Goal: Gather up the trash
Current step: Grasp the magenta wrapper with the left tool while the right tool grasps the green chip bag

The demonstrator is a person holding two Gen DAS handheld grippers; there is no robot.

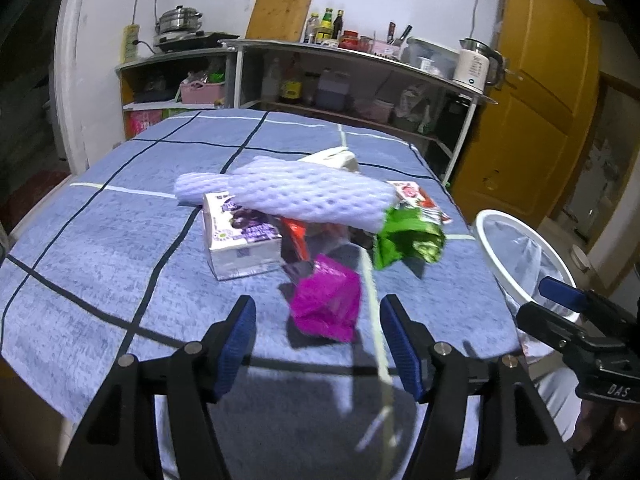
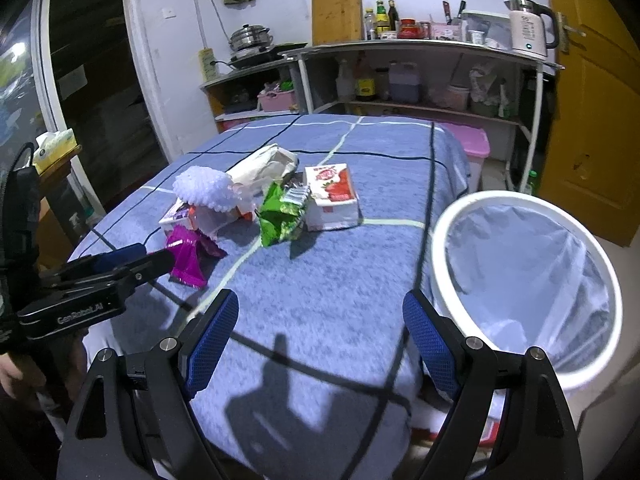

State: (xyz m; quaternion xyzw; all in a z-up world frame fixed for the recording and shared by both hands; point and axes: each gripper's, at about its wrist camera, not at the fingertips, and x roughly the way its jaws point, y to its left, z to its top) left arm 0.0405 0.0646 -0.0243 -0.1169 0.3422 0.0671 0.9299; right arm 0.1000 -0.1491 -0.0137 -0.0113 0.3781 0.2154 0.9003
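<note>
Both grippers hang empty, jaws apart: left gripper [image 1: 318,340], right gripper [image 2: 320,336]. Trash pile sits mid-table; the magenta wrapper [image 1: 326,304] lies at 12 o'clock, just ahead of your left fingers. White bin [image 2: 524,280] stands off the table edge at 3 o'clock. Judged step: first pick. Advance, straddle the wrapper, close.

Left wrist view looks low along its hand-held gripper [image 1: 318,344] across the table [image 1: 120,248], close behind the wrappers [image 1: 326,304]. Right wrist view sits further back, bin [image 2: 524,280] beside its fingers. Both share the trash pile and shelves [image 1: 352,60].
</note>
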